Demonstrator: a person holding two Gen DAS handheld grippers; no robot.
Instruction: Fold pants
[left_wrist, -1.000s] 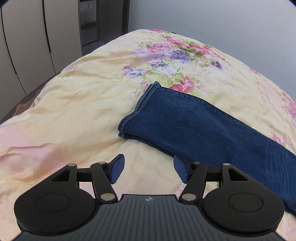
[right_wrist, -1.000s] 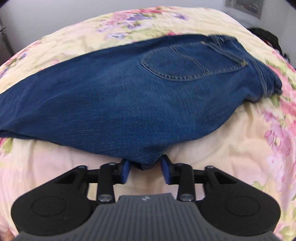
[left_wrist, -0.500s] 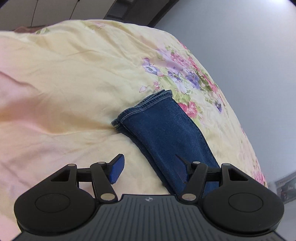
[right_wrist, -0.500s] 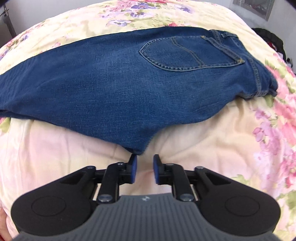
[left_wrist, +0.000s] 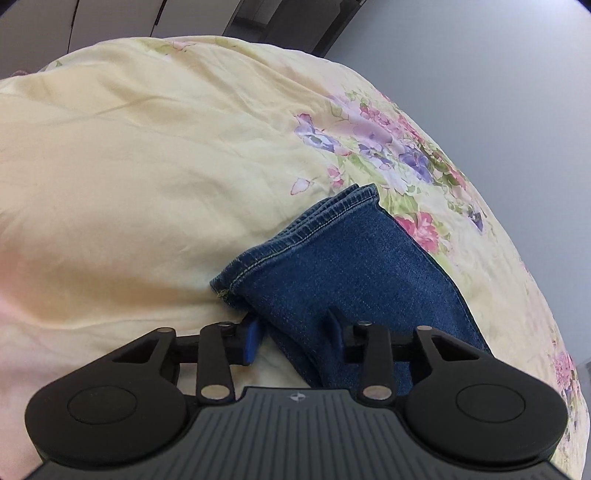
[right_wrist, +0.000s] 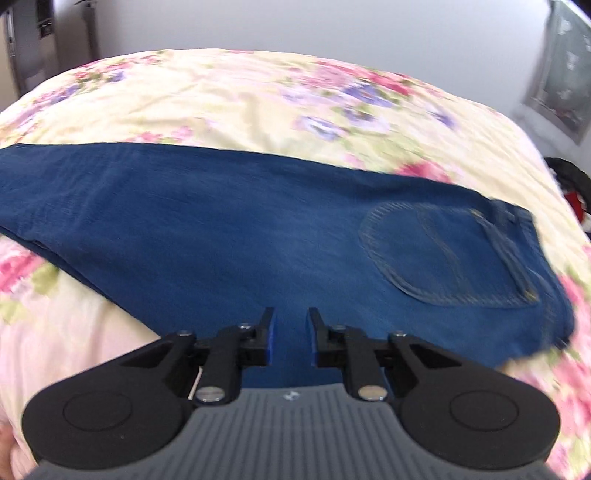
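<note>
While the jeans (left_wrist: 354, 273) lie folded lengthwise on the floral bedspread (left_wrist: 147, 166), the left hand-held gripper (left_wrist: 293, 332), wide open a second ago, has dropped to the hem end; its jaws are closing around the leg edge. Right hand-held gripper (right_wrist: 290, 332) has left the crotch point, now hovering over the seat, jaws narrowing on nothing. Likely next: hem carried toward waistband.

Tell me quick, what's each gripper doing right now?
Left gripper: jaws closing around the jeans leg edge, not clamped yet.
Right gripper: jaws closing, nothing between them, above the jeans.
</note>
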